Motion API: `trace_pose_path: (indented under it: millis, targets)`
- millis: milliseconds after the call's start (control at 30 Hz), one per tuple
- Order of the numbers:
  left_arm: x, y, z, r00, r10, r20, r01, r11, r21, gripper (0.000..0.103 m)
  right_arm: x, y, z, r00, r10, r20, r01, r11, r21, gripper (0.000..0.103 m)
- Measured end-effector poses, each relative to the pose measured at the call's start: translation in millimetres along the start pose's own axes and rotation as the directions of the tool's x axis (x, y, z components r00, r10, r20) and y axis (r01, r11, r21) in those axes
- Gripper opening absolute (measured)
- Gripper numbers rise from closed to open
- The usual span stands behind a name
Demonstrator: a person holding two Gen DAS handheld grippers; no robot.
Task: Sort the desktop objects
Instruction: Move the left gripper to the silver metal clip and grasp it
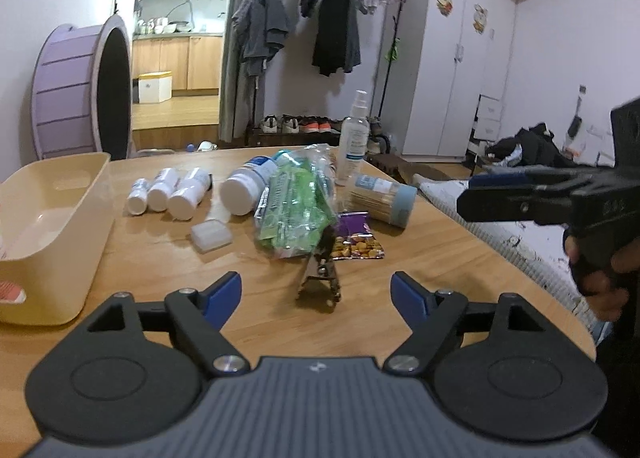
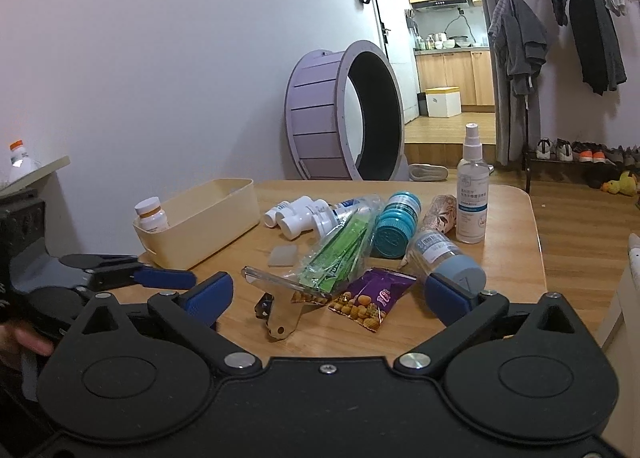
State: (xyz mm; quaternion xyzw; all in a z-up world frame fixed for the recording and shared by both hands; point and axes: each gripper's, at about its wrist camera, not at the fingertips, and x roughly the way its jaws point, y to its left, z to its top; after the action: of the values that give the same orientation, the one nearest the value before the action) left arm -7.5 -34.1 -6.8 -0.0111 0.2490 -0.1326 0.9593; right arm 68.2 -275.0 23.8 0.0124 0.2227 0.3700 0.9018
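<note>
A cream bin (image 1: 52,217) stands at the table's left; in the right wrist view (image 2: 200,217) it holds a pill bottle (image 2: 151,213). Loose items lie mid-table: small white bottles (image 1: 168,189), a large white bottle (image 1: 248,183), a green sachet bag (image 1: 296,205), a purple snack packet (image 1: 358,242), a metal clip (image 1: 320,278), a toothpick jar (image 1: 380,197), a spray bottle (image 1: 354,137) and a small clear box (image 1: 211,234). My left gripper (image 1: 316,294) is open, just short of the clip. My right gripper (image 2: 328,294) is open above the clip (image 2: 280,298) and packet (image 2: 372,298).
The wooden table (image 1: 460,270) ends at a rounded right edge beside a bed. A teal lidded jar (image 2: 396,225) and a patterned pouch (image 2: 442,209) lie behind the sachets. A purple cat wheel (image 2: 344,113) and a clothes rack (image 1: 332,25) stand beyond the table.
</note>
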Motion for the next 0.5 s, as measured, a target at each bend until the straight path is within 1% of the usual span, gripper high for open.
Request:
trace_pose_path:
  millis: [67,167,300,400,467,500]
  targets:
    - [9.1,-3.9,0.1,1.0,0.008,-0.007,-0.008,1.0,0.011,0.078,-0.5,-0.4,-0.4,1.0,0.008,0.0,-0.008,1.0,0.003,0.103]
    - [23.5,-5.8,-0.3,0.999,0.008,-0.033,-0.008,1.0,0.016,0.072,-1.8,-0.7,-1.5,1.0,0.02,0.0,-0.02,1.0,0.002,0.103]
    - [37.4,-5.7,-2.3,0.999,0.025,-0.048,-0.023,0.999,0.027,0.061,-3.8,-2.9,-3.1,1.0,0.031,0.002,-0.031,0.999,0.009,0.103]
    - [44.3,-3.6,-3.8,0.998,0.024,-0.053,-0.023,1.0,0.015,0.055,-6.7,-5.1,-4.0,0.999,0.033,0.007,-0.033,0.999,0.016,0.103]
    - [48.9,-3.6,-2.9,0.997,0.012,-0.074,-0.012,1.0,0.008,0.05,-7.4,-5.8,-4.4,0.999,0.034,0.009,-0.035,0.999,0.018,0.103]
    - [50.6,-3.5,-2.2,0.997,0.004,-0.081,-0.004,1.0,0.002,0.042,-7.5,-5.7,-4.6,0.999,0.035,0.008,-0.035,0.999,0.017,0.103]
